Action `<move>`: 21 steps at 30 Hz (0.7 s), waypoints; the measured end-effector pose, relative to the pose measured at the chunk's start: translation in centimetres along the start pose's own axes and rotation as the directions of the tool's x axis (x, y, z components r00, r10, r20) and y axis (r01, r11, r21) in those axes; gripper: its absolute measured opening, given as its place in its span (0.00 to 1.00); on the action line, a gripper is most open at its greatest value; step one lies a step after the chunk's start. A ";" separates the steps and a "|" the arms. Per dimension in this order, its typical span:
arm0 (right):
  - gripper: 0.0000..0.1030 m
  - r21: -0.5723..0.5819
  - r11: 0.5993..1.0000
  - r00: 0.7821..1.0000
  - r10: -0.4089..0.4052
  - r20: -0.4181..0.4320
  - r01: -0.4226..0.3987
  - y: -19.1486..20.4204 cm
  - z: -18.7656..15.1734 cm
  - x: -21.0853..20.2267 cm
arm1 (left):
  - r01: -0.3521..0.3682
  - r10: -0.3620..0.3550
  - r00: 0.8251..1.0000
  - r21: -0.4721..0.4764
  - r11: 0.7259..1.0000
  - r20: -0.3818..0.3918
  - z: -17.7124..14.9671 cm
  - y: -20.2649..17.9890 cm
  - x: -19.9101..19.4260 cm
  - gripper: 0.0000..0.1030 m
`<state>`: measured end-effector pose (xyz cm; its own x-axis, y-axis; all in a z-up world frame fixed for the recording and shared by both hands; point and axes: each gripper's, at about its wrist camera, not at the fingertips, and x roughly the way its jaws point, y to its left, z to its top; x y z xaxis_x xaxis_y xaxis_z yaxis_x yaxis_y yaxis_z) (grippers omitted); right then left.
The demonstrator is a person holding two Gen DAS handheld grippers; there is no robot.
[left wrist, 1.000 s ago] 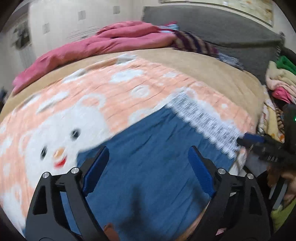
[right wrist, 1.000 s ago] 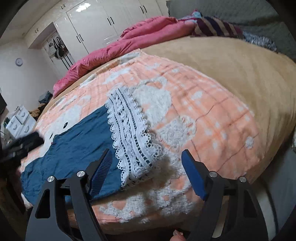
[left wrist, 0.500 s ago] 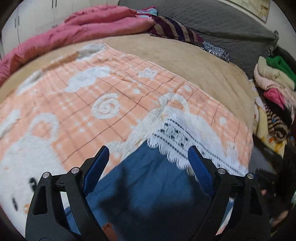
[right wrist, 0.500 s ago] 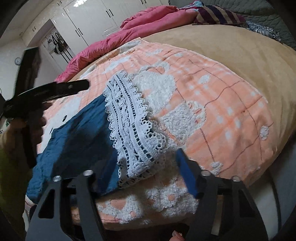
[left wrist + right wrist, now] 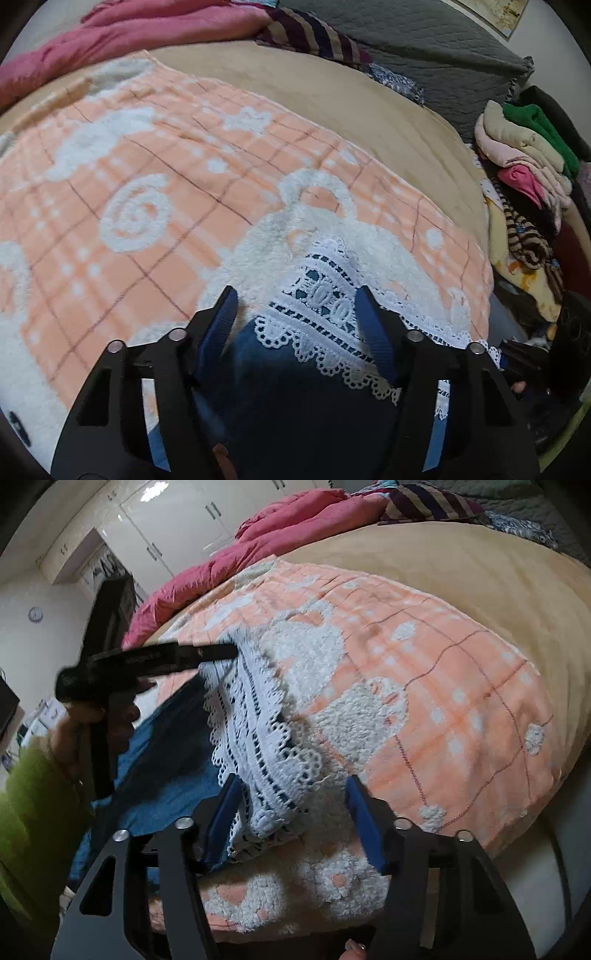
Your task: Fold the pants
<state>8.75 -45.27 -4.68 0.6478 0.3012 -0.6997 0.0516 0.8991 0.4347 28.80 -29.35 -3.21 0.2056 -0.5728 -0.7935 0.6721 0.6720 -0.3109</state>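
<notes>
Blue cloth pants (image 5: pixel 295 398) with white lace hem (image 5: pixel 266 738) flat on peach fluffy blanket (image 5: pixel 155 177) on bed, hem between closing left tongs (image 5: pixel 295 299) and closing right tongs (image 5: pixel 291 790), not yet pinched.

Black tongs (image 5: pixel 295 306) with blue pads (image 5: pixel 360 819) and silver screws (image 5: pixel 413 335) are seen; a lime-green sleeve (image 5: pixel 33 805) is worn.
</notes>
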 end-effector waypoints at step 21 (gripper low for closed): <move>0.21 -0.050 0.996 0.998 0.068 0.011 -0.067 1.1 -0.1 -0.5 | 0.099 -0.099 0.995 0.028 0.995 0.022 -0.6 -0.3 -0.7 0.12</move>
<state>8.35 -44.41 -3.90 0.6584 0.3578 -0.6621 -0.0303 0.8916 0.4517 28.06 -28.86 -2.88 0.1533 -0.6469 -0.7470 0.7091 0.5985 -0.3728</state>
